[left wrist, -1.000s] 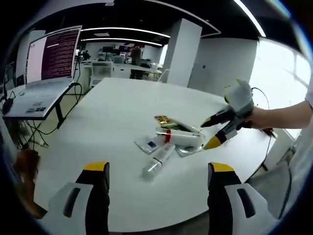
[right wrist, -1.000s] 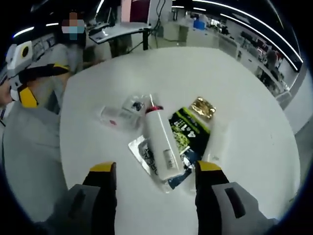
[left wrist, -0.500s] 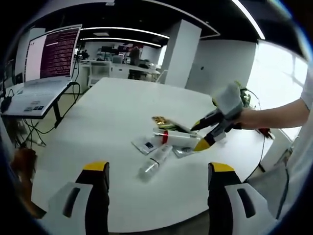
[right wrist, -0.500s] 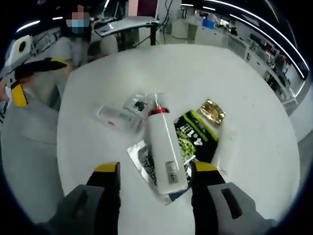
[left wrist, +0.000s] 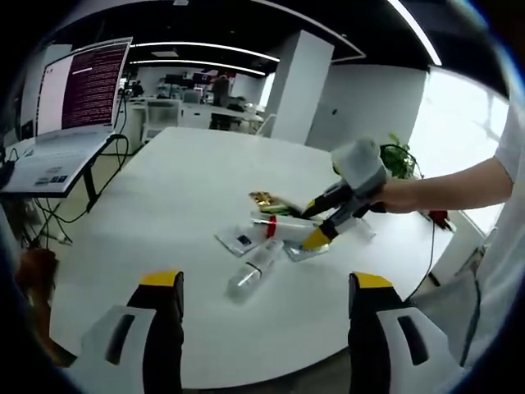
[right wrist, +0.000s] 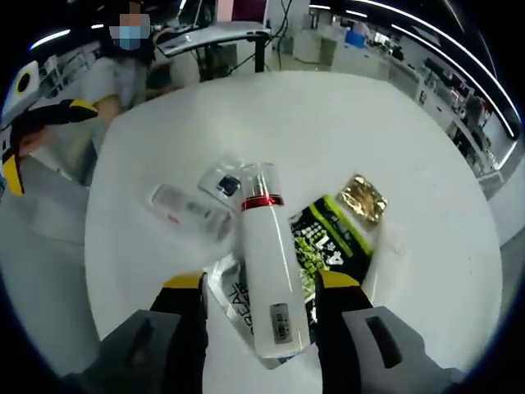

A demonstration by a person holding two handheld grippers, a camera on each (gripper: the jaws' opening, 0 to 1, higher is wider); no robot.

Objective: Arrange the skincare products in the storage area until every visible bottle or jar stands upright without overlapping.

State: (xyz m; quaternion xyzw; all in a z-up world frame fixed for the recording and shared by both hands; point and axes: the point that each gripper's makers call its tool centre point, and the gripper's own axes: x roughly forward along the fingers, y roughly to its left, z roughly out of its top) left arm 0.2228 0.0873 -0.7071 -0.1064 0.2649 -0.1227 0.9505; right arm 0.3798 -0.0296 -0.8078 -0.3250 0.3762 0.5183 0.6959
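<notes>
The right gripper [right wrist: 261, 295] has come closer, its 2 jaws apart on both sides of the white bottle [right wrist: 267, 279], which lies flat on sachets (not yet grasped). The left gripper [left wrist: 261, 295] waits released, well apart.

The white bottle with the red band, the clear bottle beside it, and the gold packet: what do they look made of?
White bottle: probably opaque plastic, smooth and slightly glossy, with a clear cap past a shiny red band.
Clear bottle: transparent plastic or glass, cannot tell which; the table shows through it.
Gold packet: looks like metallic foil, given its crinkled, reflective surface.
All lie flat on the matte white table.
</notes>
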